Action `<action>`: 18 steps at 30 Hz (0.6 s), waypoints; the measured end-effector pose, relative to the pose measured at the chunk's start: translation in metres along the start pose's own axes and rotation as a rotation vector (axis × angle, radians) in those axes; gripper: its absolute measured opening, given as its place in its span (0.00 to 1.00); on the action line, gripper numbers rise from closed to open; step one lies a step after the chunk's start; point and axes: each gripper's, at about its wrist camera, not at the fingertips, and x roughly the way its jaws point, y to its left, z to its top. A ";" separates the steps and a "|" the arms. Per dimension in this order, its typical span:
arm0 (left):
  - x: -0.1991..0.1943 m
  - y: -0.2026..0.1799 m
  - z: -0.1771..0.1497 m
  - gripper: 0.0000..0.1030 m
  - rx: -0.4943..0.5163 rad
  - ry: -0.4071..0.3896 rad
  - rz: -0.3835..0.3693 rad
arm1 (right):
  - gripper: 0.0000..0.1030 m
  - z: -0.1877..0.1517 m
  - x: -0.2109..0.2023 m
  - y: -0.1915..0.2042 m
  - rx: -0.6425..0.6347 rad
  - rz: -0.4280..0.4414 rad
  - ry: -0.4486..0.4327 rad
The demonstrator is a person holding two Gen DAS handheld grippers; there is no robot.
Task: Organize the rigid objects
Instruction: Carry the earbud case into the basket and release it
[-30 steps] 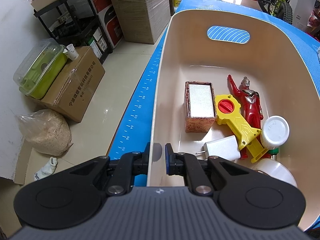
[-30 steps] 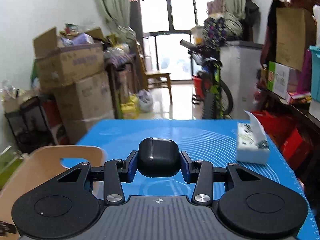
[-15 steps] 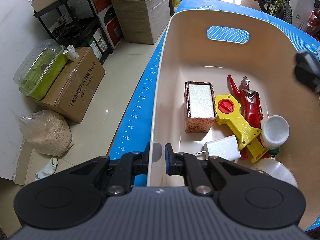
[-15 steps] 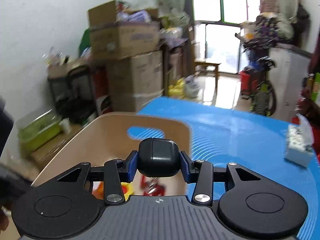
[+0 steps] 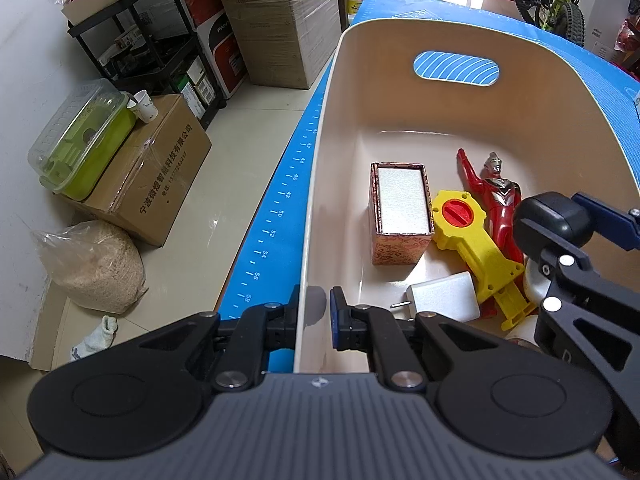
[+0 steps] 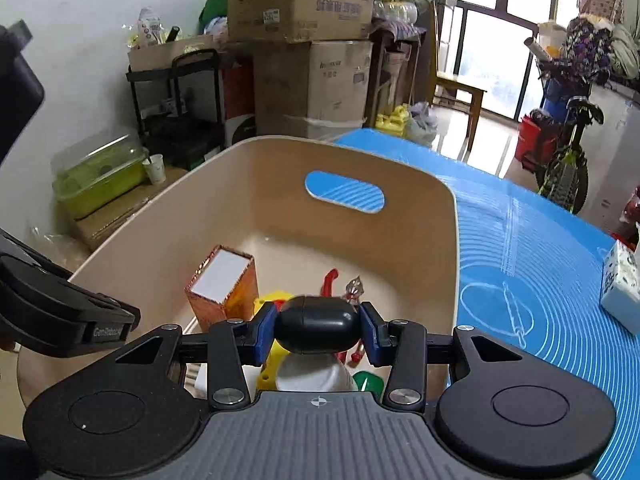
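A beige bin point(image 5: 400, 92) stands on the blue mat point(image 6: 528, 248). My left gripper point(image 5: 314, 316) is shut on the bin's near-left wall. My right gripper point(image 6: 318, 330) is shut on a black earbud case point(image 6: 318, 330) and holds it above the bin's inside; the case also shows in the left wrist view point(image 5: 554, 220). In the bin lie a red patterned box point(image 5: 400, 212), a yellow toy point(image 5: 476, 248), a red figure point(image 5: 498, 192), a white charger point(image 5: 444, 296) and a white-capped bottle point(image 6: 314, 372).
A tissue box point(image 6: 622, 284) sits on the mat at the far right. Left of the table, on the floor, are cardboard boxes point(image 5: 148, 176), a green lidded container point(image 5: 80, 140), a bag of grain point(image 5: 96, 268) and a black rack point(image 5: 148, 48). A bicycle point(image 6: 568, 156) stands behind.
My right gripper has swung left with the earbud case, from over the mat to over the bin, and tilted downward. It now shows in the left wrist view. My left gripper has not moved.
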 end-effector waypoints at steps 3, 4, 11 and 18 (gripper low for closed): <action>0.001 0.001 0.000 0.13 -0.003 0.004 0.003 | 0.47 0.002 -0.002 -0.003 0.019 0.006 -0.003; 0.001 0.001 0.000 0.13 -0.005 0.006 0.005 | 0.47 0.002 -0.004 -0.003 0.021 0.005 -0.007; -0.007 0.005 0.000 0.15 -0.023 -0.012 0.008 | 0.72 0.010 -0.021 -0.012 0.091 -0.006 -0.061; -0.037 0.002 -0.001 0.70 -0.040 -0.108 0.025 | 0.89 0.010 -0.054 -0.028 0.172 -0.061 -0.109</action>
